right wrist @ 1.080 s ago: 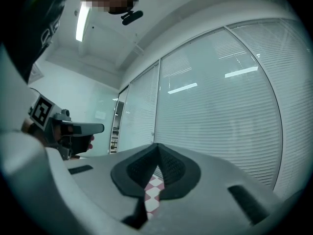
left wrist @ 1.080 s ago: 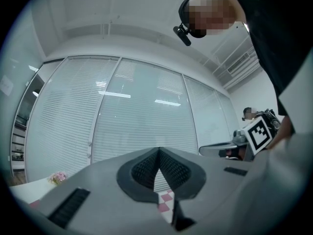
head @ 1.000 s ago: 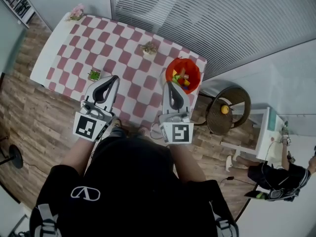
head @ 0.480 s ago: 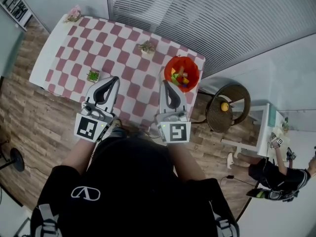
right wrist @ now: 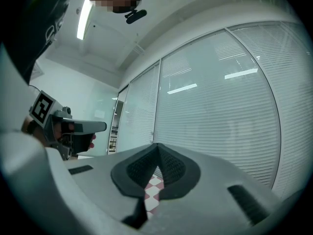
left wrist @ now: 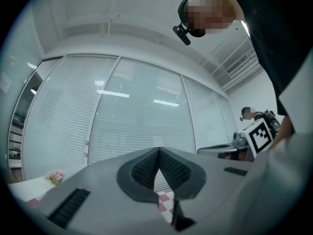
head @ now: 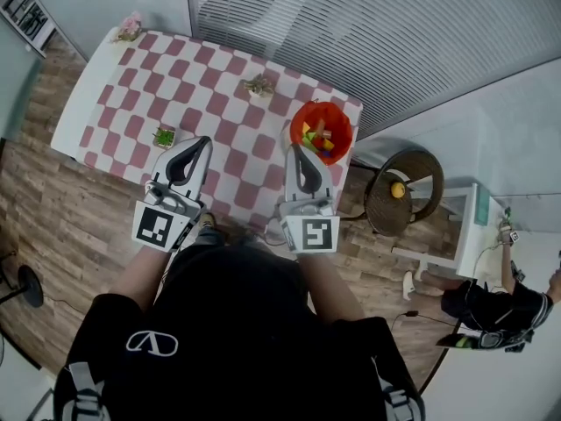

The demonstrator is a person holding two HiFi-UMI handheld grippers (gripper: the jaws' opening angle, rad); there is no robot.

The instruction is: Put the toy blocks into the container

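Note:
In the head view an orange container (head: 323, 131) stands at the right end of the checked table (head: 131, 77), with several coloured toy blocks (head: 317, 139) inside it. My right gripper (head: 298, 149) is held level just left of the container, its tips touching and empty. My left gripper (head: 203, 140) hovers over the table's near edge, shut with nothing in it. In the left gripper view the left gripper (left wrist: 158, 150) shows closed pads against window blinds. The right gripper (right wrist: 157, 145) looks the same in its own view.
A small green plant (head: 165, 135) sits left of my left gripper. A brownish ornament (head: 259, 84) stands mid-table and pink flowers (head: 130, 26) at the far left corner. A round wicker stool (head: 404, 191) with a yellow ball is right of the table. Another person (head: 491, 310) crouches at the lower right.
Both grippers stay where they were. Only the head camera shifts slightly, and the person at the lower right moves a little.

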